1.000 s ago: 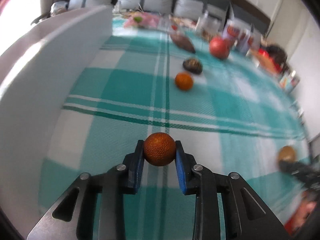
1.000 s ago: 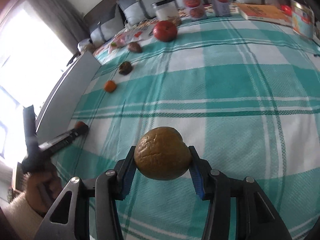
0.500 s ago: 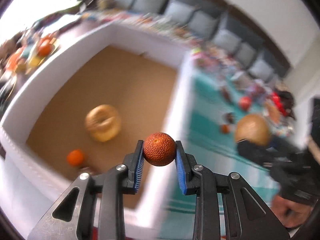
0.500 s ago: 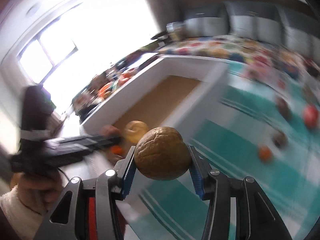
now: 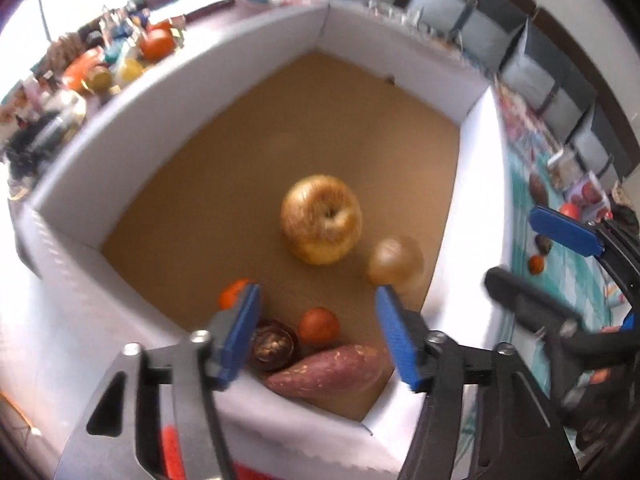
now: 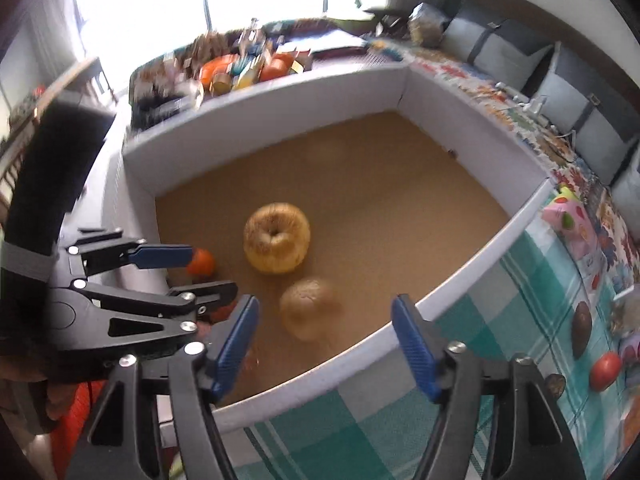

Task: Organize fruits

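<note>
Blue ribbed pads line both claws, and both stand spread wide with nothing between them. The left claw (image 5: 318, 334) hangs over the near corner of the white-walled box with a brown cardboard floor (image 5: 192, 80); directly below its gap lie a small orange-red round fruit (image 5: 319, 327), a dark brown round fruit with a pale centre (image 5: 274, 345) and a long reddish-purple sweet potato (image 5: 332, 372) against the near wall. Another small orange fruit (image 5: 231, 294) peeks out behind the left pad.

The right claw (image 6: 324, 338) hovers above the box's wall on the tablecloth side, and under it a wrinkled tan-brown round fruit (image 6: 310, 308), blurred as if rolling, sits on the cardboard just beside the big yellow-golden apple (image 6: 277, 243) near the middle of the floor.

Judged from this, the step in hand is the release: both claws look to have just let go into the box. Outside, on the teal-and-white checked cloth over the worktop (image 6: 360, 440), several pieces remain: a red round fruit (image 6: 605, 365), a dark brown oval one (image 6: 581, 328) and a small dark one (image 6: 555, 385).

The next move probably calls for lifting both claws clear of the box walls and swinging back toward those pieces, with the jaws kept wide for the approach.
</note>
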